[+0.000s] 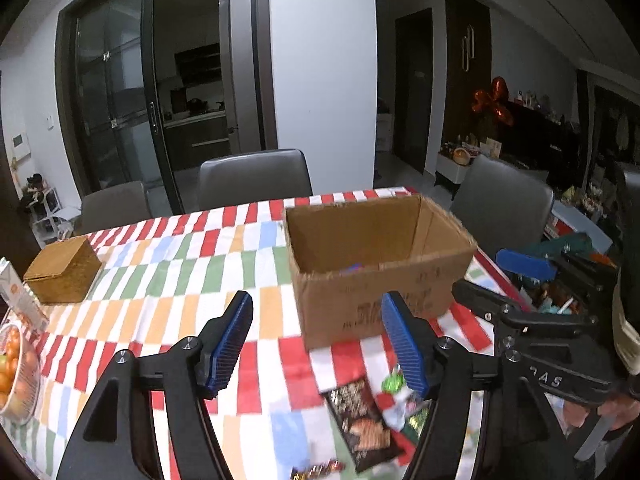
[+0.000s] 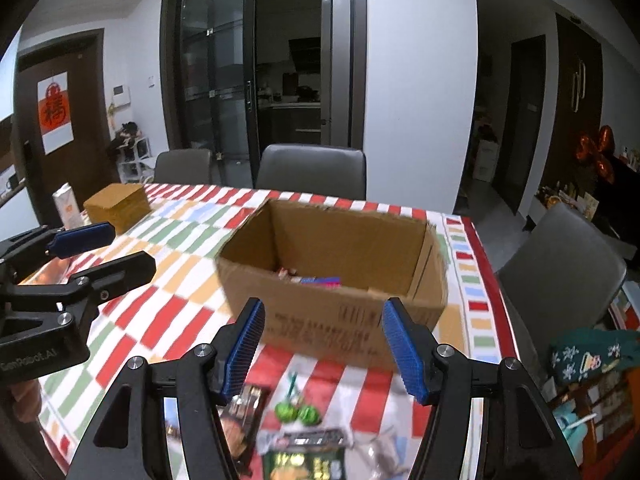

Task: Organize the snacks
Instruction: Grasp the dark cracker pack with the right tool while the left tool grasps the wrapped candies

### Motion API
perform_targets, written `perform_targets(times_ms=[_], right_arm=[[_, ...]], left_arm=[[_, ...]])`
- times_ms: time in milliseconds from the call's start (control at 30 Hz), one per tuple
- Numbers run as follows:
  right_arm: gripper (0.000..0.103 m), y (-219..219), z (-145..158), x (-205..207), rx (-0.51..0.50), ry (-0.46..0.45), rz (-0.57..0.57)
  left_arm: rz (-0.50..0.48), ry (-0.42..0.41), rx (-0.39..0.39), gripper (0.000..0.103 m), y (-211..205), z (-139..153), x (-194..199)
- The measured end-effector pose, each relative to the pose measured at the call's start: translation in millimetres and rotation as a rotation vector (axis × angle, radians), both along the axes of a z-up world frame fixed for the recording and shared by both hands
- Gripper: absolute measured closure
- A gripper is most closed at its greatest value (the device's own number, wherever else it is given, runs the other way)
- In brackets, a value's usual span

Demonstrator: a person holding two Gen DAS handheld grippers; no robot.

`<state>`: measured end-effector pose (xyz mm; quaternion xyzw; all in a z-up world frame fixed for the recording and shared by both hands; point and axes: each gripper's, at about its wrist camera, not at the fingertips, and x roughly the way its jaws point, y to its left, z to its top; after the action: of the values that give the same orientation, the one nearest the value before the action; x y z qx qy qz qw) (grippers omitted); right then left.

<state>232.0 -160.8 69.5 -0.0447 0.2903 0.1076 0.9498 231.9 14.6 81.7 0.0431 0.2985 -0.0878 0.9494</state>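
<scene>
An open-topped cardboard box (image 1: pixel 380 264) (image 2: pixel 336 300) stands on the checked tablecloth (image 1: pixel 180 272), with a few snack packets (image 2: pixel 316 280) on its floor. In front of it lie loose snacks: a dark packet (image 1: pixel 362 424) (image 2: pixel 244 412), green wrapped sweets (image 1: pixel 394 382) (image 2: pixel 298 412) and a green packet (image 2: pixel 304 460). My left gripper (image 1: pixel 316 300) (image 2: pixel 132 248) hovers open above them, left of the box. My right gripper (image 2: pixel 324 304) (image 1: pixel 500 280) is open too, facing the box's near wall. Neither has anything between its blue pads.
A woven lidded box (image 1: pixel 64 276) (image 2: pixel 118 204) and a drink carton (image 1: pixel 20 300) stand at the far left, by a bowl of oranges (image 1: pixel 16 372). Grey chairs (image 1: pixel 256 178) (image 2: pixel 560 276) line the table's far and right sides. A cluttered shelf (image 2: pixel 592 380) sits off the right edge.
</scene>
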Motion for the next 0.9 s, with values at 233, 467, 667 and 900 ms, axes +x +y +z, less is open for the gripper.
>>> perform_targets(times_ms=[233, 467, 667, 900], right_arm=[[0.041, 9, -18, -35, 0.005, 0.028, 0.027], [0.041, 27, -46, -56, -0.010, 0.095, 0.088], [0.041, 42, -77, -61, -0.016, 0.177, 0.106], [0.041, 55, -107, -57, -0.034, 0.254, 0.124]], left_arm=[[0.019, 0.035, 0.018, 0.036, 13, -23, -40], [0.007, 0.082, 0.048, 0.036, 24, -53, -62], [-0.058, 0.113, 0.114, 0.036, 27, -83, -74], [-0.131, 0.188, 0.122, 0.036, 29, -122, -69]])
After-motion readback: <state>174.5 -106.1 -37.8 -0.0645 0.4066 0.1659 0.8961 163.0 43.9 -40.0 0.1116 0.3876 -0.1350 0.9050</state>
